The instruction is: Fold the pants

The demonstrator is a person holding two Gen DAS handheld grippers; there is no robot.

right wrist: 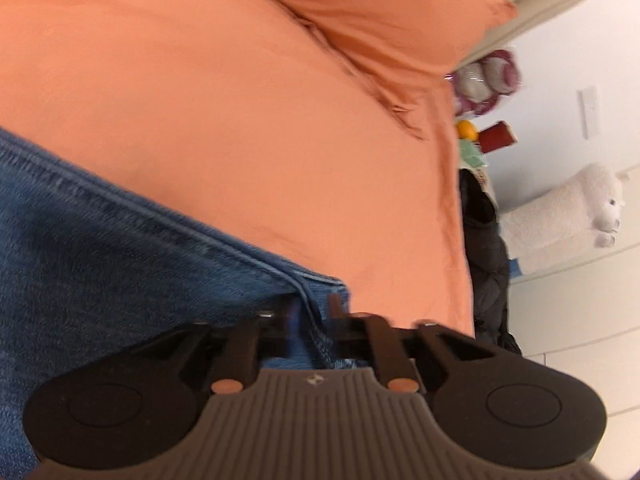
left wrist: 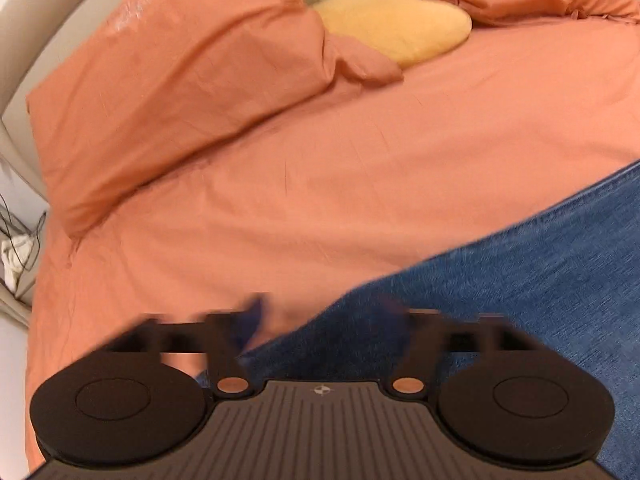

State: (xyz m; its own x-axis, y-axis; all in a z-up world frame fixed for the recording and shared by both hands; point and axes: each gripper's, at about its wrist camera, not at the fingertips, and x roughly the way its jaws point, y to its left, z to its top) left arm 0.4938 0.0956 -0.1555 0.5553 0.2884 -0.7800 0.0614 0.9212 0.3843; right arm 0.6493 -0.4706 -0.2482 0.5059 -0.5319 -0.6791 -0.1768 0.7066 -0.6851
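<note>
Blue denim pants [left wrist: 500,280] lie on the orange bed sheet [left wrist: 340,160]. In the left wrist view they fill the lower right, and my left gripper [left wrist: 324,312] stands wide open over their edge, fingers blurred. In the right wrist view the pants [right wrist: 120,248] fill the lower left with a stitched hem running diagonally. My right gripper [right wrist: 314,320] has its jaws close around a corner of the denim edge.
Two orange pillows [left wrist: 168,80] and a yellow plush cushion [left wrist: 400,28] lie at the bed's head. The bed's right edge [right wrist: 460,220] drops to a black bag [right wrist: 488,248], a white plush llama [right wrist: 572,208] and clutter on a white floor.
</note>
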